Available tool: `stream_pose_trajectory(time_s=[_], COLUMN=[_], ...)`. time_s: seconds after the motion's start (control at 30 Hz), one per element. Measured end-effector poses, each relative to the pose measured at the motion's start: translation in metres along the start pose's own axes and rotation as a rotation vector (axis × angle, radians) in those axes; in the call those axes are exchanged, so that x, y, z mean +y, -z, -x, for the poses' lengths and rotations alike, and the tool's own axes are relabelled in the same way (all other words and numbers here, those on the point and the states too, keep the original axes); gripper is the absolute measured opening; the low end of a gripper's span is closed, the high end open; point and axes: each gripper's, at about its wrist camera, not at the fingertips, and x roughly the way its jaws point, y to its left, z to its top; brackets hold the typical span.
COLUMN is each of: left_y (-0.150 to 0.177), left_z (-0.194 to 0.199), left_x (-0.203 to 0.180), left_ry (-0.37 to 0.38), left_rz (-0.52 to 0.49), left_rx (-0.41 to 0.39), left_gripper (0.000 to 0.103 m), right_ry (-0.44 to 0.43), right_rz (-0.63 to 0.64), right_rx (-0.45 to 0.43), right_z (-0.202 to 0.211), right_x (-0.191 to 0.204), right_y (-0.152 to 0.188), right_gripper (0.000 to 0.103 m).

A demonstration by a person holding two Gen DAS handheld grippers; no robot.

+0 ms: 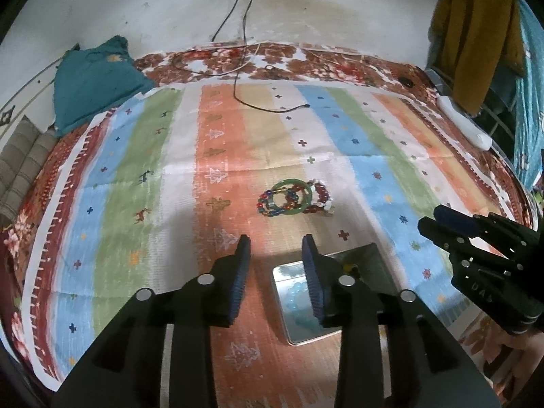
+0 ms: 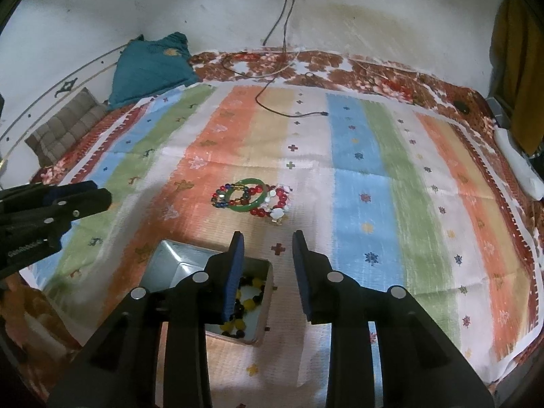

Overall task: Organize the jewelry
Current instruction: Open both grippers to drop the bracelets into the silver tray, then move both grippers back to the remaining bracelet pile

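Note:
A heap of jewelry lies on the striped cloth: a green bangle (image 1: 293, 197) (image 2: 248, 196), a multicoloured bead bracelet (image 1: 272, 204) (image 2: 222, 197) and a red-and-white bead bracelet (image 1: 319, 199) (image 2: 277, 204). An open metal tin (image 1: 306, 319) (image 2: 258, 312) sits near me, holding yellow and dark beads (image 2: 250, 297). Its lid reflects pale blue beads. My left gripper (image 1: 276, 243) is open and empty above the tin. My right gripper (image 2: 268, 239) is open and empty, short of the heap. The right gripper also shows at the right edge of the left wrist view (image 1: 438, 219), and the left gripper at the left edge of the right wrist view (image 2: 98, 197).
The striped cloth (image 1: 374, 156) covers a floral bedspread (image 2: 374, 78). A teal pillow (image 1: 91, 78) and a folded grey blanket (image 2: 64, 125) lie at the back left. A black charger cable (image 1: 272, 107) trails across the cloth from a wall socket. A white object (image 1: 462, 122) lies at the right edge.

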Motion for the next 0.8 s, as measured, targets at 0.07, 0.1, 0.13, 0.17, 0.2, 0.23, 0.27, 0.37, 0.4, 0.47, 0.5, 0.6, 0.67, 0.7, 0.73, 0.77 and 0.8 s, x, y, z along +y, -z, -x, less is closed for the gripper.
stream_pose_trajectory(time_s=[0.07, 0.1, 0.13, 0.17, 0.2, 0.23, 0.27, 0.37, 0.4, 0.47, 0.5, 0.6, 0.67, 0.7, 0.73, 0.77, 0.8], left_y=[-0.002, -0.003, -0.004, -0.005, -0.007, -0.008, -0.009, -0.013, -0.015, -0.017, -0.017, -0.021, -0.024, -0.024, -0.025, -0.026, -0.028], left_z=[-0.003, -0.004, -0.005, -0.006, -0.008, -0.010, -0.012, -0.016, -0.018, -0.022, -0.023, -0.030, -0.036, -0.037, -0.040, -0.042, -0.044], left_x=[0.003, 0.004, 0.006, 0.008, 0.010, 0.011, 0.012, 0.014, 0.015, 0.014, 0.014, 0.014, 0.014, 0.014, 0.014, 0.014, 0.015], left_ry=[-0.011, -0.019, -0.029, -0.033, -0.036, -0.036, -0.038, -0.048, -0.051, -0.054, -0.056, -0.071, -0.081, -0.083, -0.087, -0.090, -0.094], left_rz=[0.002, 0.004, 0.010, 0.016, 0.023, 0.028, 0.031, 0.034, 0.033, 0.028, 0.025, 0.017, 0.013, 0.013, 0.010, 0.008, 0.005], left_rx=[0.005, 0.004, 0.003, 0.004, 0.008, 0.011, 0.014, 0.019, 0.023, 0.029, 0.032, 0.044, 0.054, 0.057, 0.063, 0.067, 0.070], left_gripper=[0.044, 0.048, 0.049, 0.049, 0.049, 0.050, 0.052, 0.054, 0.055, 0.056, 0.056, 0.057, 0.058, 0.059, 0.059, 0.059, 0.059], right_ry=[0.009, 0.012, 0.013, 0.014, 0.018, 0.019, 0.021, 0.025, 0.027, 0.029, 0.031, 0.037, 0.039, 0.042, 0.044, 0.046, 0.047], right_rz=[0.001, -0.001, -0.003, -0.004, -0.005, -0.004, -0.003, 0.003, 0.006, 0.007, 0.006, 0.005, 0.009, 0.010, 0.007, 0.001, 0.000], right_rx=[0.004, 0.006, 0.010, 0.013, 0.017, 0.019, 0.020, 0.029, 0.035, 0.043, 0.050, 0.061, 0.066, 0.070, 0.074, 0.079, 0.084], right_z=[-0.004, -0.005, -0.007, -0.009, -0.011, -0.012, -0.013, -0.017, -0.020, -0.023, -0.025, -0.030, -0.033, -0.035, -0.038, -0.041, -0.043], right_x=[-0.002, -0.004, -0.005, -0.006, -0.007, -0.007, -0.007, -0.007, -0.007, -0.008, -0.009, -0.011, -0.011, -0.011, -0.013, -0.015, -0.015], right_y=[-0.004, -0.005, -0.007, -0.008, -0.010, -0.011, -0.011, -0.014, -0.015, -0.016, -0.017, -0.020, -0.023, -0.025, -0.026, -0.028, -0.029], right_gripper=[0.037, 0.039, 0.040, 0.040, 0.042, 0.043, 0.046, 0.052, 0.054, 0.055, 0.056, 0.062, 0.064, 0.064, 0.064, 0.064, 0.065])
